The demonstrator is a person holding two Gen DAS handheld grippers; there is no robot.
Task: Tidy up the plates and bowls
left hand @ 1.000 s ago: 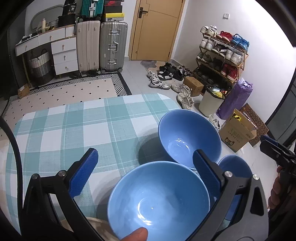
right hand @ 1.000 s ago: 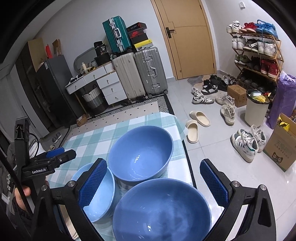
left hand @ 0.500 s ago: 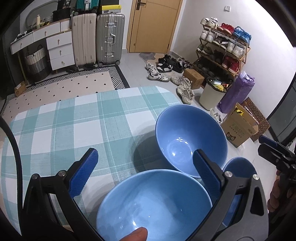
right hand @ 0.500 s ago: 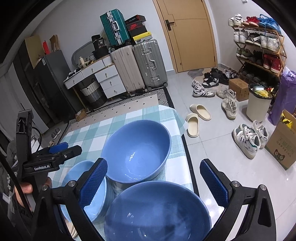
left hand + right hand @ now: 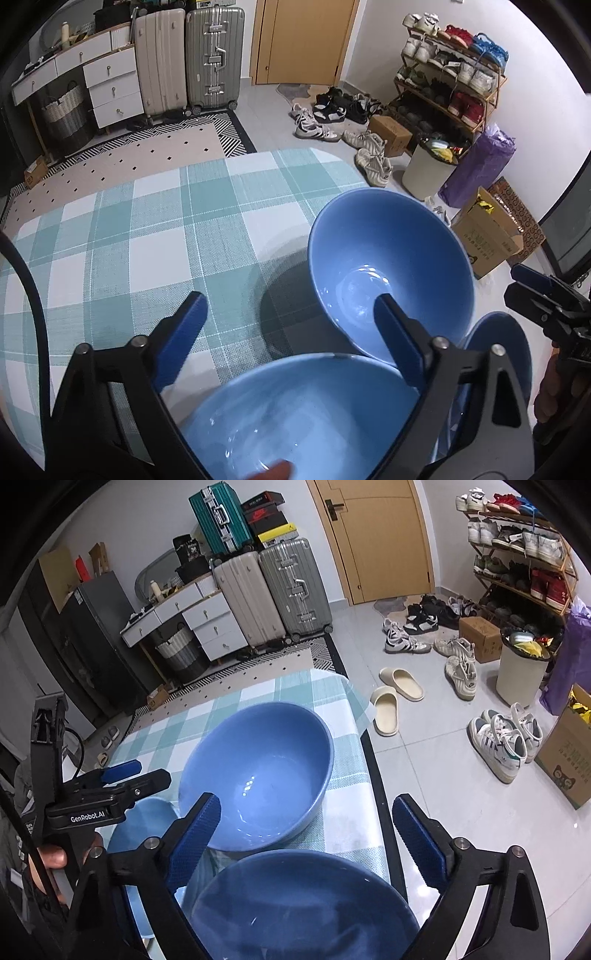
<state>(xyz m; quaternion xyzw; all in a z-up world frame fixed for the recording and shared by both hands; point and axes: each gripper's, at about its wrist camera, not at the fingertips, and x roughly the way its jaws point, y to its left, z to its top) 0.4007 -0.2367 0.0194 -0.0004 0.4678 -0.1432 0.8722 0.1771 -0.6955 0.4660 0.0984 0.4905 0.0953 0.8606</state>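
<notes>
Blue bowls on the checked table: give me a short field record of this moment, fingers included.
surface: table with teal checked cloth
bowls: three blue; far bowl upright, empty
nearest to left gripper: near-left bowl, just below its fingers
nearest to right gripper: near-right bowl, just below its fingers
fingers: both pairs wide apart, have just been closing slightly, gripping nothing
plates: none visible
</notes>
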